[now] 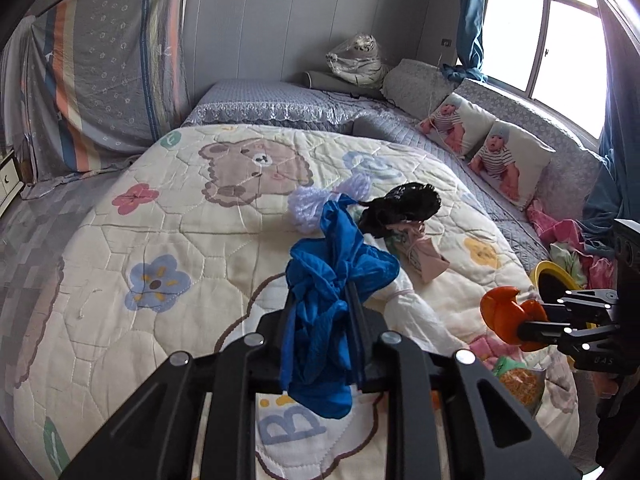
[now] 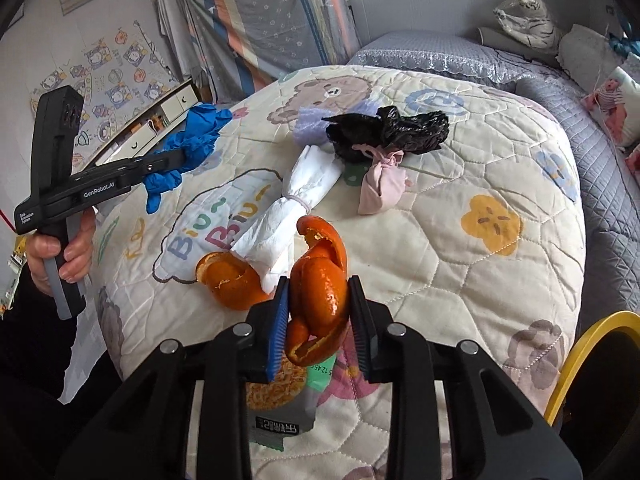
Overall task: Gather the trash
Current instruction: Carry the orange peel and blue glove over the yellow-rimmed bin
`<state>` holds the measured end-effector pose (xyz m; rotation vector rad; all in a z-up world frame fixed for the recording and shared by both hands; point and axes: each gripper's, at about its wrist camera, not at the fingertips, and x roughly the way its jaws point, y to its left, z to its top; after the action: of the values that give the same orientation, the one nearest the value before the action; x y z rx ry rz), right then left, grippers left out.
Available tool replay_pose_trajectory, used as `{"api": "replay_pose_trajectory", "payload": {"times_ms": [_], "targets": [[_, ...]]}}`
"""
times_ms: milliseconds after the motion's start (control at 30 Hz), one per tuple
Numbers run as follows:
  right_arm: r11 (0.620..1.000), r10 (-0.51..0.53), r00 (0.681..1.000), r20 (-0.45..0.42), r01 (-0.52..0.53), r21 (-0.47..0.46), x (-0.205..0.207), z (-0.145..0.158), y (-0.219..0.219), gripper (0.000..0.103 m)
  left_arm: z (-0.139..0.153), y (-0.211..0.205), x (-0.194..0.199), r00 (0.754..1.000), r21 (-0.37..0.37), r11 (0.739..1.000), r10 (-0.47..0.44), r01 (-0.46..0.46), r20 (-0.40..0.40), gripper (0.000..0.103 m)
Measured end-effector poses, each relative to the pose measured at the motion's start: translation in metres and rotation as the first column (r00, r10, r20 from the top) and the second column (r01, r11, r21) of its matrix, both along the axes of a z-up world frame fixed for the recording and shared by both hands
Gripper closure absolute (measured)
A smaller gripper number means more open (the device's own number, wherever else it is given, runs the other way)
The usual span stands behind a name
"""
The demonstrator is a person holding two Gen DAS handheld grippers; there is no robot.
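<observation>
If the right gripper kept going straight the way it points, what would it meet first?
Probably the white wrapped bundle on the quilt: it lies just beyond the right gripper, which is shut on an orange peel. Depth is unclear.

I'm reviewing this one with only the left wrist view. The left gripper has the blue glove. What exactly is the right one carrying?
Observer: The right gripper is shut on an orange peel, clamped between both pads.
Operator: Any more peel left on the quilt?
Observer: Yes, a second orange peel piece lies on the quilt, touching the near end of the tied white bundle.
Operator: There's something under the right gripper I can't read.
Observer: A snack wrapper with printed noodles lies flat at the quilt's near edge.
Operator: Is the left gripper's glove lifted?
Observer: The left gripper holds the blue glove above the quilt's far left side.
</observation>
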<state>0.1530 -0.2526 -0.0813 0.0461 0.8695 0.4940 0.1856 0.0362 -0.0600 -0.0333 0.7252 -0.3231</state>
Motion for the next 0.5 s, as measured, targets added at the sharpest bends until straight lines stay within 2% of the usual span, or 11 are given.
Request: {"api": "replay_pose_trajectory", "payload": {"times_ms": [233,500], "targets": [[0.993,-0.113,0.992,0.061,0.111,0.039,-0.014,0.022,-0.04,0.076,0.037,-0.035,-0.021,0.995,-0.017,0.999,-0.027,0.029,0.094,0.083],[0.963,-0.269,0.955,0.128,0.261,0.074,-0.038,0.041,-0.094,0.076,0.067,-0.093,-0.045,0.98,0.017,0.994,-0.11,0.109,0.165,0.082]]}}
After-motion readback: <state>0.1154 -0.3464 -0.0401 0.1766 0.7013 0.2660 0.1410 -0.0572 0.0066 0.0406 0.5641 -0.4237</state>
